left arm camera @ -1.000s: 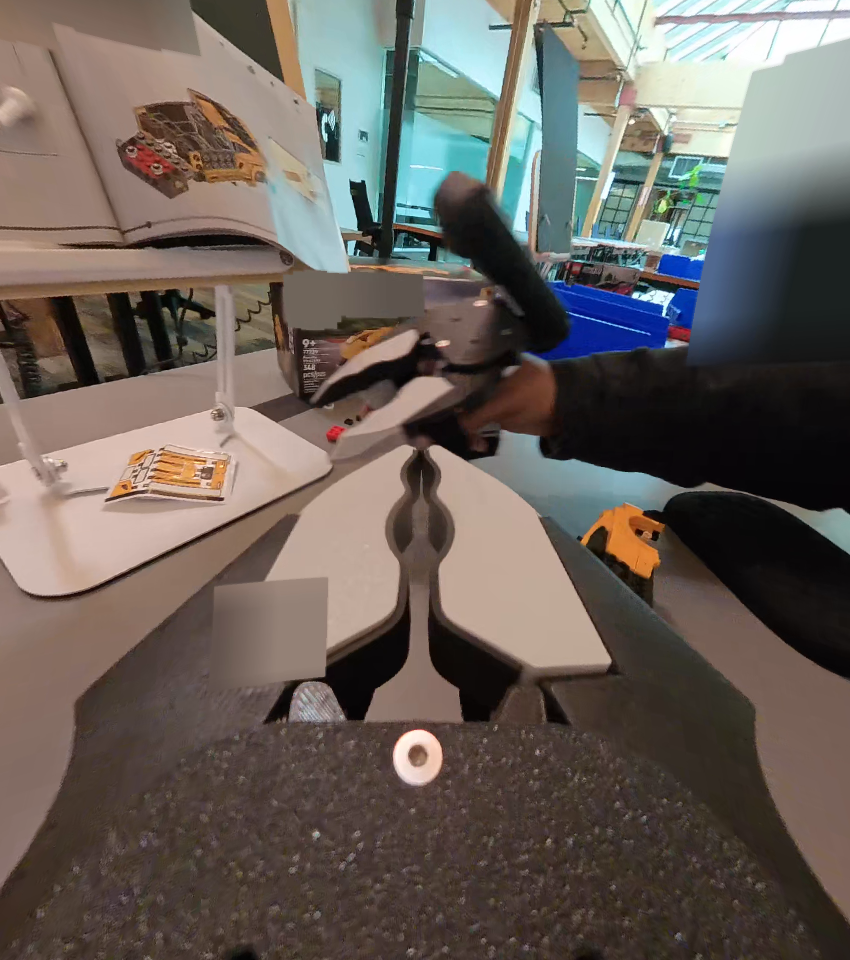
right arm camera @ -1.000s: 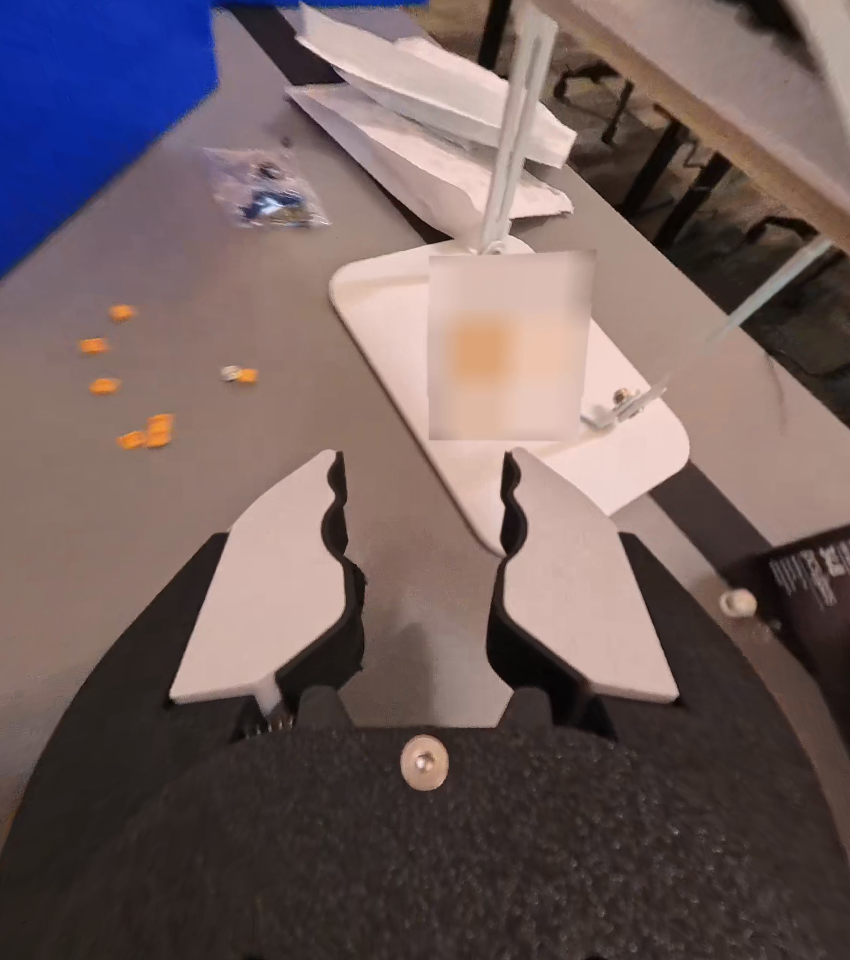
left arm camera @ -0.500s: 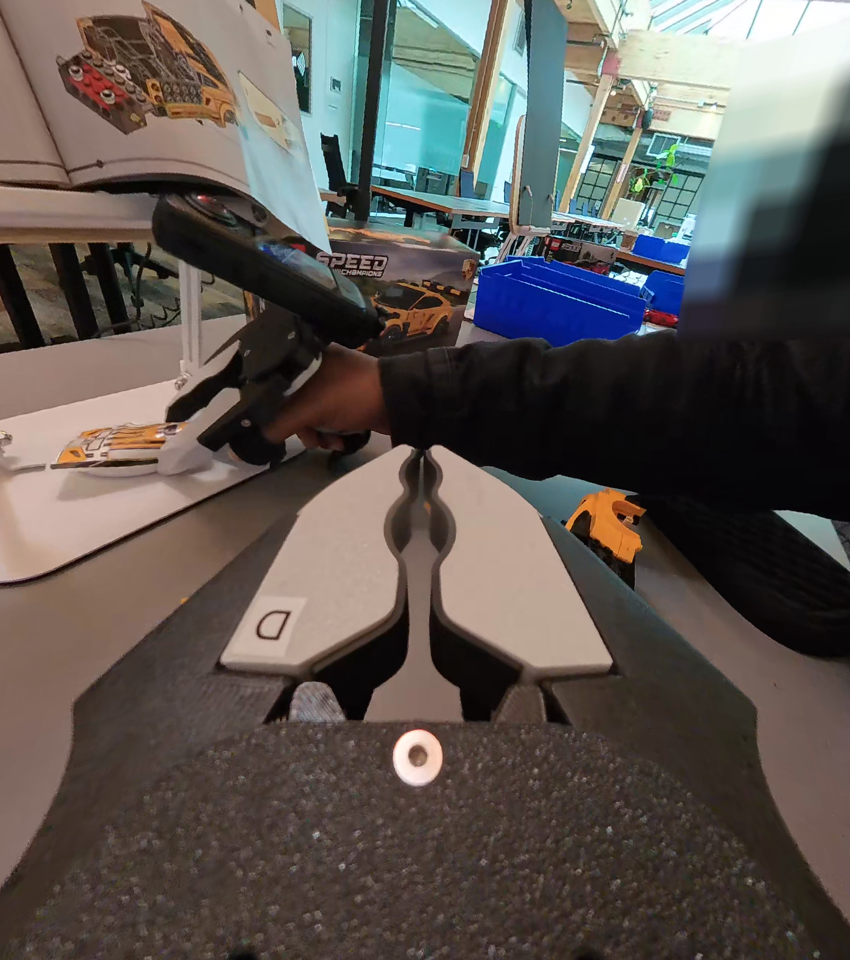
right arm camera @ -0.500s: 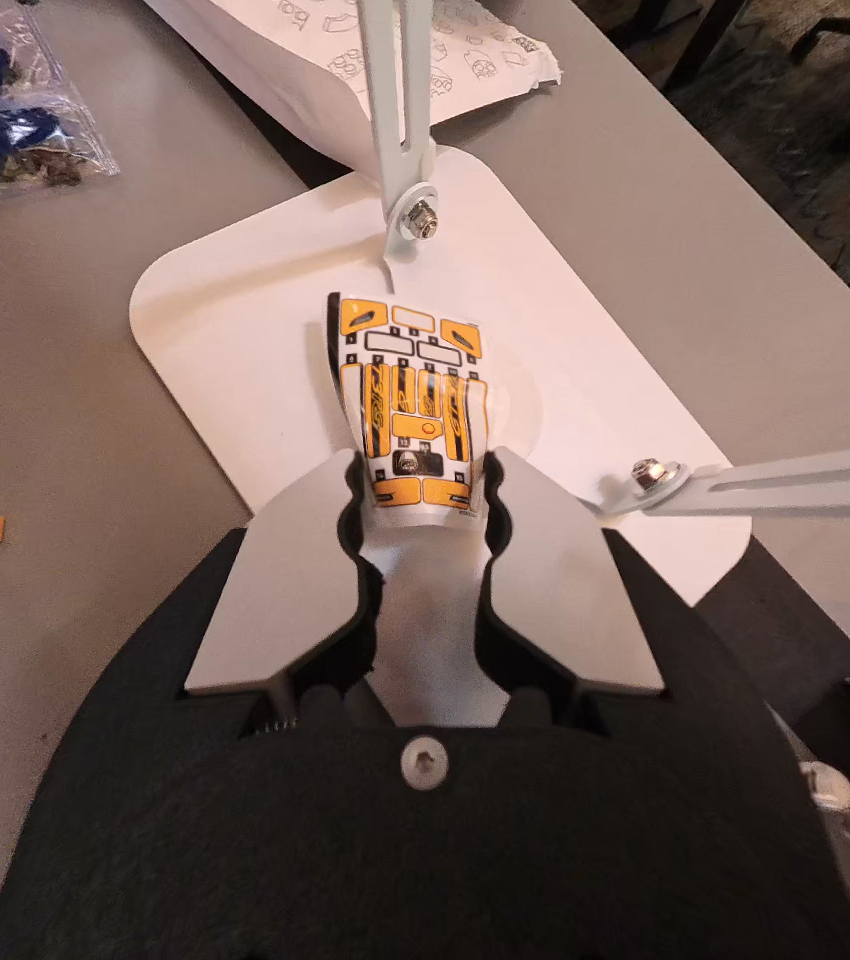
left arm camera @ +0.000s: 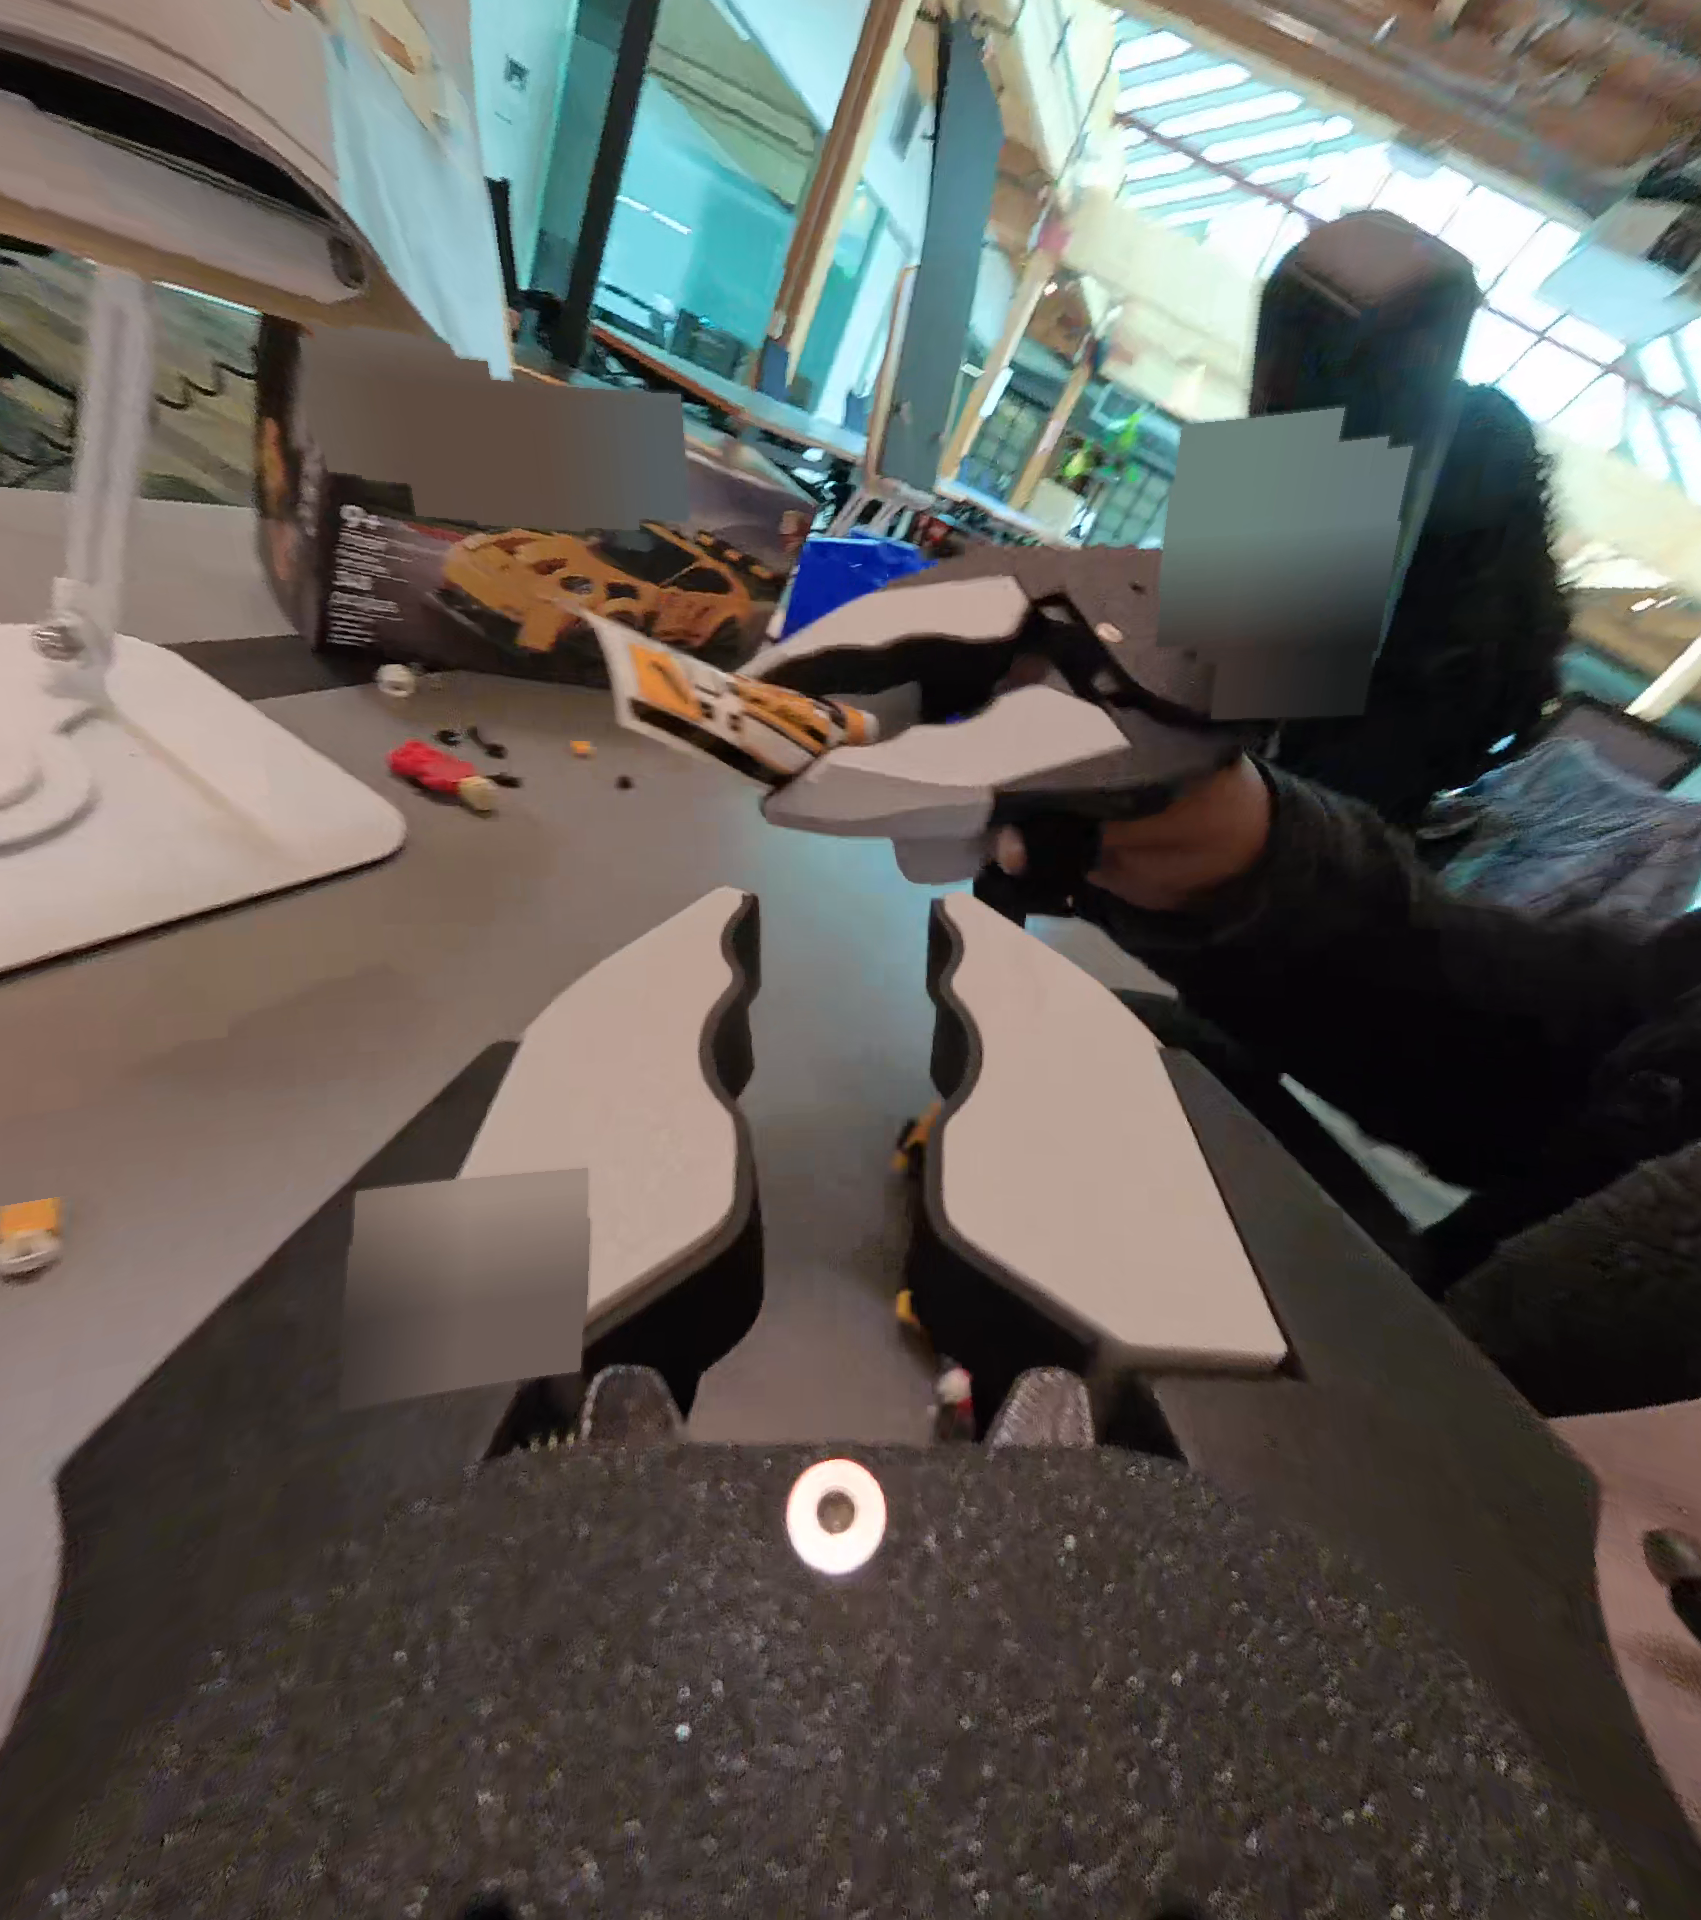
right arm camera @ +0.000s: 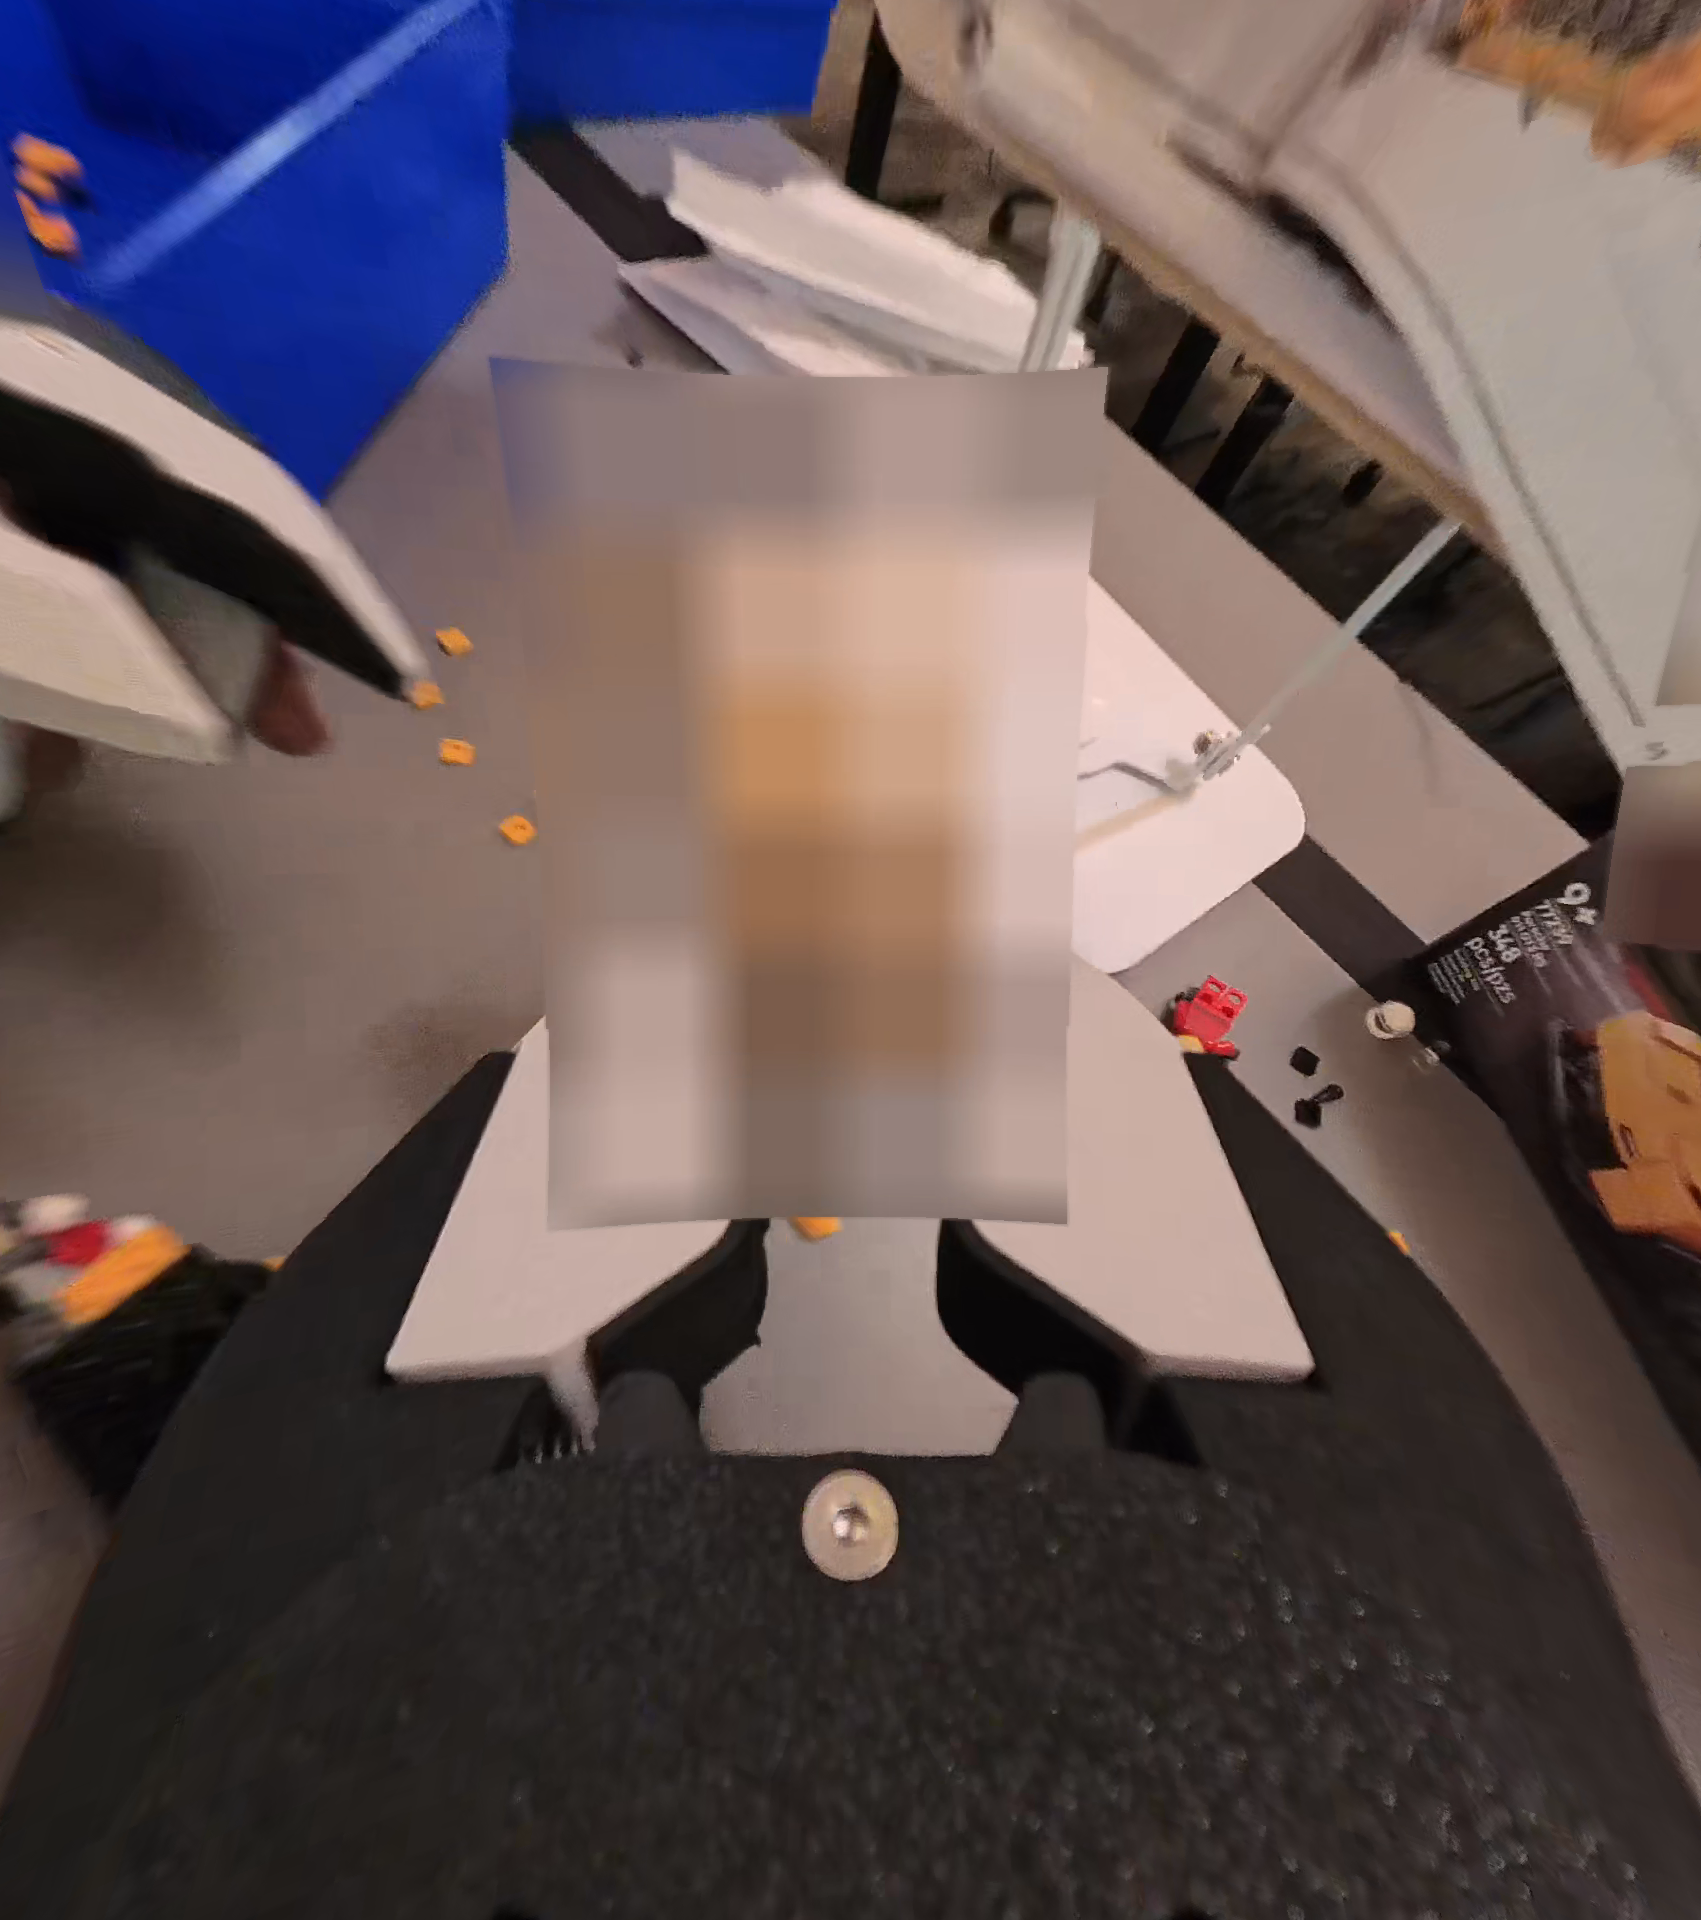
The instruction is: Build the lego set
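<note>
My right gripper (left arm camera: 781, 740) shows in the left wrist view, shut on an orange-and-white sticker sheet (left arm camera: 711, 694). It holds the sheet in the air above the grey table (left arm camera: 534, 935). In the right wrist view a blur patch covers the sheet and the fingertips, and only the rear of the fingers (right arm camera: 1173, 1195) shows. My left gripper (left arm camera: 838, 925) is open and empty, low over the table, just below and in front of the right gripper. It also shows at the upper left of the right wrist view (right arm camera: 306, 717).
A white stand base (left arm camera: 150, 748) lies at the left under a raised open booklet. A dark box picturing a yellow car (left arm camera: 534, 592) stands behind. A red brick piece (left arm camera: 430, 764), small orange pieces (right arm camera: 456, 750), a blue bin (right arm camera: 254, 208) and a partly built model (right arm camera: 67, 1268) are about.
My right gripper closed on the sticker sheet on the white base, lifted it off and carried it to the right. My left gripper went from shut to open.
</note>
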`<state>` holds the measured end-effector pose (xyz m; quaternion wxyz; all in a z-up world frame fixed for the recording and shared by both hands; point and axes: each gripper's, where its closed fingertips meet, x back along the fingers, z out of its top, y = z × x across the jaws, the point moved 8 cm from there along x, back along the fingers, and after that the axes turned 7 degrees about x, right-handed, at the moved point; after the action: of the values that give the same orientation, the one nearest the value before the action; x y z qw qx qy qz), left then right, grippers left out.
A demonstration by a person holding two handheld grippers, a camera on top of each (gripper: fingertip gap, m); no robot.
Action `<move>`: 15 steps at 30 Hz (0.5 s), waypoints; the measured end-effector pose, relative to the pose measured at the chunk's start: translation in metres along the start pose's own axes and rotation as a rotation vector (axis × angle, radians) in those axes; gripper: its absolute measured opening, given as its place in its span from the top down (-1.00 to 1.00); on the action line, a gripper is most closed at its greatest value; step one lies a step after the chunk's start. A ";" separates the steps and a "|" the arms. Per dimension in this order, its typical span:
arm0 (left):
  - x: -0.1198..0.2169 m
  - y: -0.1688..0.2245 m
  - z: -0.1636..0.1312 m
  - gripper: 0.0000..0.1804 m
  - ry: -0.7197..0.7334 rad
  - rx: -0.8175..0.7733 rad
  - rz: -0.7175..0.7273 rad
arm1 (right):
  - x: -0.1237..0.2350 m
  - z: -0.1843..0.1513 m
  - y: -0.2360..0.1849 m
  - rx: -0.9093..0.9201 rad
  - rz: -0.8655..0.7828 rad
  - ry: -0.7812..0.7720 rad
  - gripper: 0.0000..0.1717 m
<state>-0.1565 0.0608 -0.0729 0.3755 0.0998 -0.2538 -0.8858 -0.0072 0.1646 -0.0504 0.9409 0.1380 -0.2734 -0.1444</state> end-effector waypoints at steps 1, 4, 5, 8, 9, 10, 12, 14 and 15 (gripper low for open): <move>-0.002 0.003 0.000 0.63 0.009 0.024 -0.026 | 0.009 0.004 -0.011 -0.001 -0.009 0.024 0.57; -0.007 0.016 0.000 0.54 0.032 0.138 -0.146 | 0.020 0.012 -0.039 0.029 -0.068 0.074 0.57; -0.007 0.021 0.001 0.54 0.052 0.183 -0.187 | 0.020 0.013 -0.047 0.046 -0.087 0.087 0.57; -0.004 0.024 0.002 0.58 0.092 0.288 -0.234 | 0.020 0.017 -0.062 0.097 -0.124 0.114 0.57; -0.003 0.023 0.002 0.60 0.099 0.300 -0.235 | 0.020 0.018 -0.065 0.117 -0.137 0.113 0.57; -0.001 0.023 0.003 0.60 0.108 0.306 -0.229 | 0.020 0.018 -0.068 0.130 -0.143 0.111 0.57; 0.000 0.018 0.002 0.61 0.108 0.332 -0.193 | 0.020 0.019 -0.074 0.133 -0.150 0.134 0.57; 0.001 0.012 0.000 0.61 0.110 0.379 -0.187 | 0.020 0.019 -0.080 0.151 -0.156 0.145 0.57; 0.001 0.010 0.000 0.61 0.116 0.400 -0.190 | 0.019 0.019 -0.081 0.158 -0.158 0.145 0.57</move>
<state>-0.1509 0.0542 -0.0679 0.2769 0.2463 -0.3919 -0.8421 -0.0182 0.0795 -0.0530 0.9301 0.2427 -0.2036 -0.1858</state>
